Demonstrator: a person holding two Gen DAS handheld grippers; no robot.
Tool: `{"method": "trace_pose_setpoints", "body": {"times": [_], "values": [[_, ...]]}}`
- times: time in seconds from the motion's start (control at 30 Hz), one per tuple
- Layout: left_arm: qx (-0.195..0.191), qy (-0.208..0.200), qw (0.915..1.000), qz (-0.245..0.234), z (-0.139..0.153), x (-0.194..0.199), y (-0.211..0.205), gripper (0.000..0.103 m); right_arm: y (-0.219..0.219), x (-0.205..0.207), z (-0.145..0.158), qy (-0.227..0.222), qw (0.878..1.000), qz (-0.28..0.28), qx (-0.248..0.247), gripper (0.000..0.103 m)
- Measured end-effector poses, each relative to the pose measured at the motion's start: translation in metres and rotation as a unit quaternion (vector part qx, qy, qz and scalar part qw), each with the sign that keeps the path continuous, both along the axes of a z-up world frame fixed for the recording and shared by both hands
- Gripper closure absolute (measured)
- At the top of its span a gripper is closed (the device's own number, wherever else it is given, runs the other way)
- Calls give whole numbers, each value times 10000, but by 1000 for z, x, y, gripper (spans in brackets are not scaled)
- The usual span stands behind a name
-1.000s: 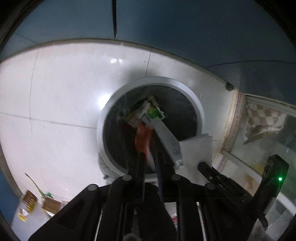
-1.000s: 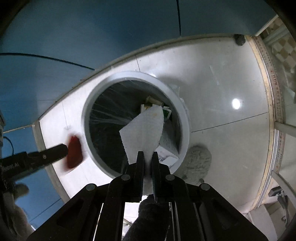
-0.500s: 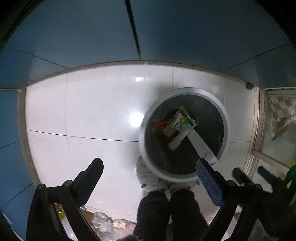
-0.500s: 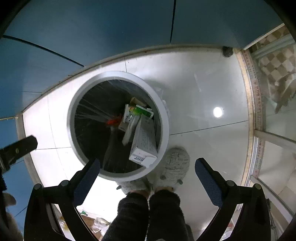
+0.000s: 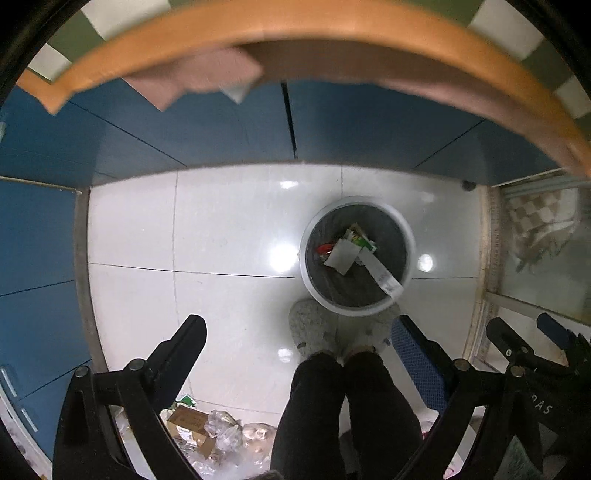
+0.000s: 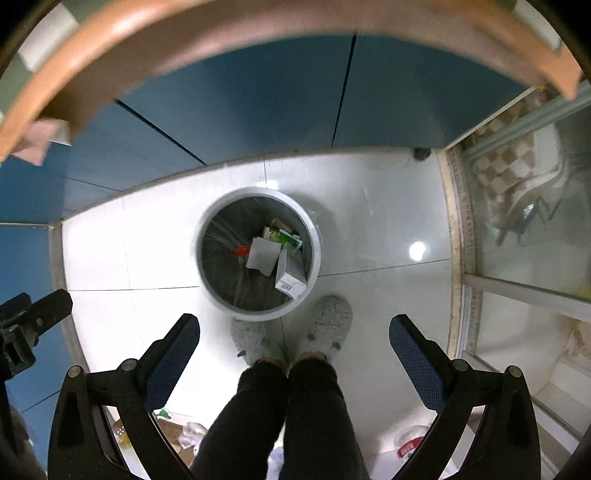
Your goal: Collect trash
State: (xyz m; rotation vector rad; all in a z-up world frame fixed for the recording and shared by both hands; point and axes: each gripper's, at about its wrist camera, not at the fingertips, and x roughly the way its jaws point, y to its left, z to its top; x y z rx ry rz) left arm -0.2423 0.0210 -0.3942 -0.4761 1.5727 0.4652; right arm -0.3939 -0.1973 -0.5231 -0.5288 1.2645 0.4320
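A round grey trash bin [image 5: 400, 225] with a dark liner stands on the white tile floor; it also shows in the right wrist view [image 6: 314, 236]. Inside lie a white paper sheet [image 5: 341, 254] [image 6: 262, 253], a red wrapper [image 5: 324, 248] [image 6: 241, 251], a green-and-white packet [image 5: 360, 239] [image 6: 286, 238] and a long white box [image 5: 382, 273] [image 6: 290, 273]. My left gripper [image 5: 299, 343] is open and empty, high above the floor to the bin's near left. My right gripper [image 6: 295, 341] is open and empty, high above the bin's near side.
A wooden table edge [image 5: 295, 40] [image 6: 258, 33] arcs across the top, with pink cloth [image 5: 195, 77] hanging over it. Blue cabinet fronts [image 5: 207, 125] stand behind the bin. The person's slippered feet [image 6: 327, 321] touch the bin. Loose trash [image 5: 207, 432] lies at lower left. A glass door [image 6: 524, 240] is right.
Both grippers rose well above the bin after opening and dropping the red wrapper and the white paper into it. The table edge has come into view.
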Motion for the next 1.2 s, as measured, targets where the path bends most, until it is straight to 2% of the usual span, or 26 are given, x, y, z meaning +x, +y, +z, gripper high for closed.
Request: {"method": "trace_pose_setpoints", "body": {"times": [0.17,0.37,0.5,0.7,0.77,0.83,0.9,0.97,1.07,1.2], "values": [[1,-213,9997,-101,65,-9,-8,1,-6,-34,88,-176,9996,40,206,0],[-29,-518,9986,-104,136,-29,-12,1,-11,-83,174,-265,9989,191,334,0],[231,-780,9963,-262,186,-36,-14,1,-16,-112,223,-288,9980,227,509,0],[761,-1335,9879,-225,249,-27,2,1,-12,-123,293,-517,9901,76,1306,0],[980,-1557,9828,-175,269,-14,12,1,-3,-118,315,-600,9864,5,1531,0],[1379,-1837,9732,-125,289,6,25,1,6,-106,340,-762,9811,-22,1777,0],[1596,-2107,9644,-95,308,24,36,1,15,-89,359,-897,9770,-55,1933,0],[1742,-2162,9607,-28,316,43,48,1,23,-67,372,-924,9746,-122,2035,0],[1896,-2095,9590,209,317,86,68,0,38,-16,384,-851,9726,-260,2147,0],[1837,-1904,9636,386,303,142,89,0,71,75,388,-795,9740,-403,2083,0]]}}
